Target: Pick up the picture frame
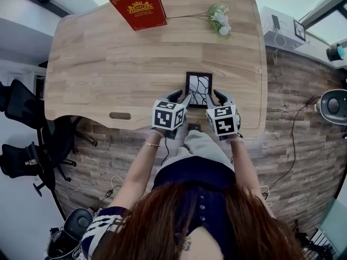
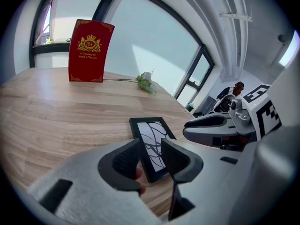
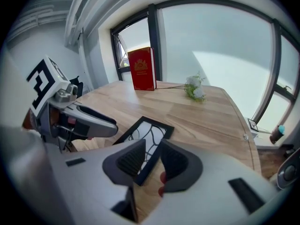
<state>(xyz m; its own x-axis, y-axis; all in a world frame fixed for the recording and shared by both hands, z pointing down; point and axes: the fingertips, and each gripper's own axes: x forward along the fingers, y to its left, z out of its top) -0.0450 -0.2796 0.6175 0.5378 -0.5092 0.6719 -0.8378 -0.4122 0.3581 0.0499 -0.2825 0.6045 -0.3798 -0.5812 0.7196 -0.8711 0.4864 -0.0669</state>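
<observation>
sitting beyond picture frame (image 1: 198, 88): book (image 1: 138, 5), flowers (image 1: 221, 20)

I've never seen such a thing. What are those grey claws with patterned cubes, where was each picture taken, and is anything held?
A person holds a two-jaw gripper in each hand; no robot. One picture comes from a head camera looking down; the others from cameras riding on the left gripper and right gripper. On the wooden table: an upright red book, white flowers, and a picture frame lying flat. Both grippers' jaws stand apart at the frame's near corners; nothing is held.
</observation>
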